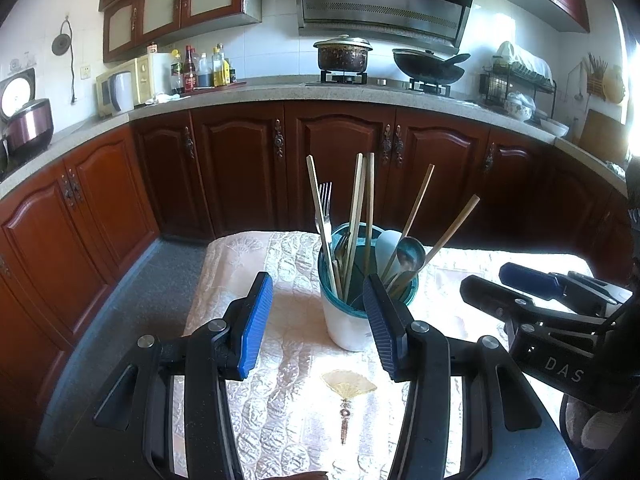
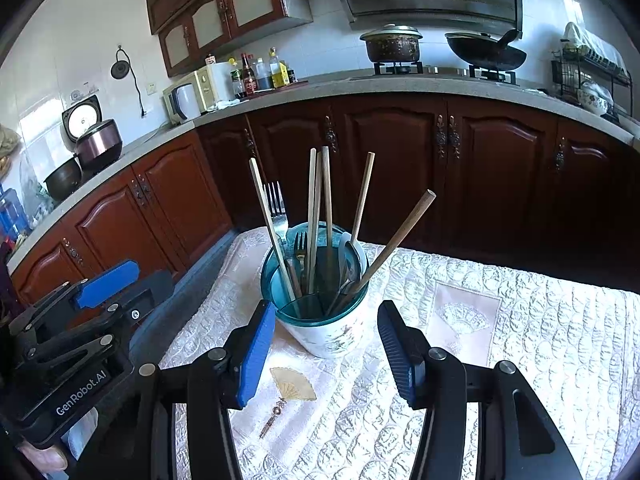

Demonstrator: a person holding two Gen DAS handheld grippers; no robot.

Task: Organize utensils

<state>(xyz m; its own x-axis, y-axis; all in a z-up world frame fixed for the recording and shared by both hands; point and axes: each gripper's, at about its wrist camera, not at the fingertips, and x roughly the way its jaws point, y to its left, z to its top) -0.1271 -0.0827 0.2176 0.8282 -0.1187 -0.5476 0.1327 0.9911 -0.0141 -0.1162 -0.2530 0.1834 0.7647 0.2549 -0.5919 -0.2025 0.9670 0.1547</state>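
Fingers spread on both grippers, nothing between them. Left gripper (image 1: 318, 322) hangs low over the quilted cloth (image 2: 520, 344), its right finger overlapping the near side of the utensil holder (image 1: 350, 320) in the left wrist view; contact cannot be told. Right gripper (image 2: 326, 354) sits just short of the holder (image 2: 332, 332), one blue pad either side of its base in the picture, not touching it as far as can be seen.

Holder: white cup with a teal rim, upright near the middle of the surface. It stands full: several wooden chopsticks (image 2: 326, 200) upright or fanned out, one slanting far right, a fork (image 2: 276, 204) with tines up, a second fork lower down, and a spoon (image 1: 410, 254) bowl-up. Nothing loose lies on the cloth.

Judgement: utensils look already gathered, so the job seems near its end or waiting on a sort. If any piece is to be moved, pick a single stick near its top where it stands clear of the others, lift straight up, and steady the holder with the other gripper so it does not tip. The leaning chopstick is the easiest to snag by accident.

Room: kitchen, dark red-brown cabinets (image 1: 240, 168) under a grey stone counter; pot and wok on the hob, microwave and bottles left, dish rack right.
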